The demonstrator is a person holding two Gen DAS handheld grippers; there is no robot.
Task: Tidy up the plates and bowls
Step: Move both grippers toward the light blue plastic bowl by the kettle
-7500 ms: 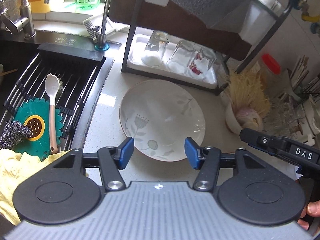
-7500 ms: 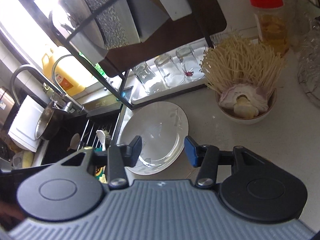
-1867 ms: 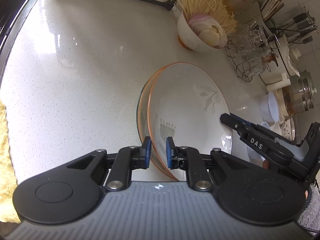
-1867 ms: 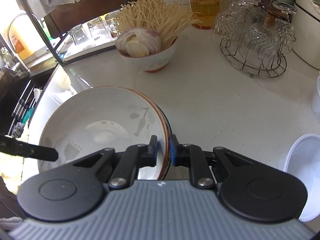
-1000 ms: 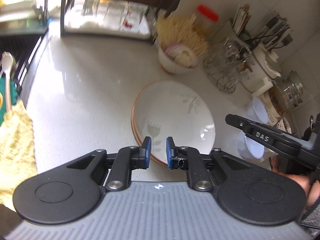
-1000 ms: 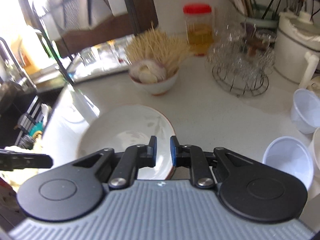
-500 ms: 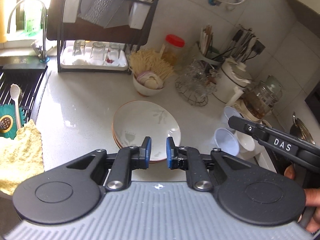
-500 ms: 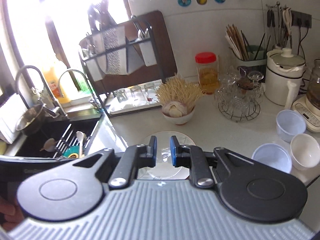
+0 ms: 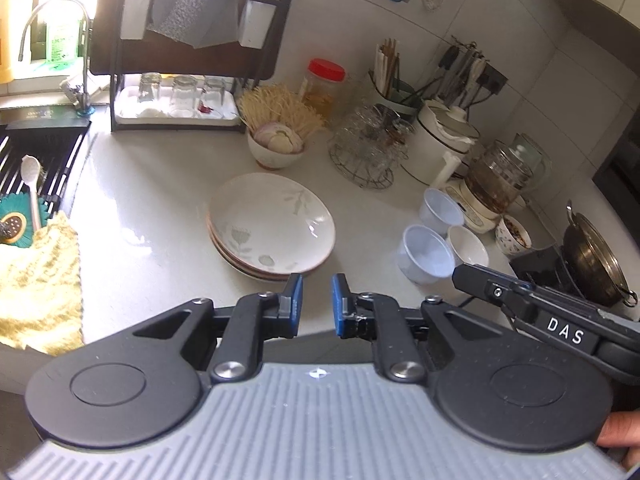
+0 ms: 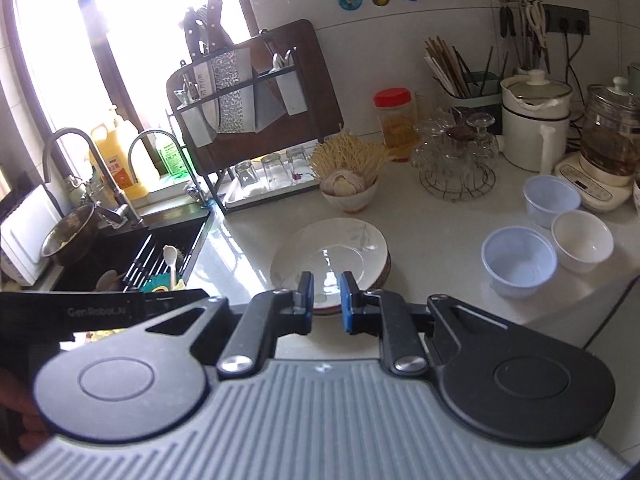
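While both grippers hang nearly shut and empty, the plates (image 9: pixel 272 226) lie stacked ahead of them. Three bowls (image 10: pixel 519 261) sit well to the right, probably nearer the right gripper (image 10: pixel 325 299) than the left gripper (image 9: pixel 316 304).

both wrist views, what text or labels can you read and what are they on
"DAS": on the right tool as seen in the left wrist view.
"GenRobot.AI": on the left tool as seen in the right wrist view.
Labels on the green bottle and the orange bottle by the window: too blurred to read.

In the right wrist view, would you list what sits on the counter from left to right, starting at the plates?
Stack of plates → pale blue bowl → white bowl.
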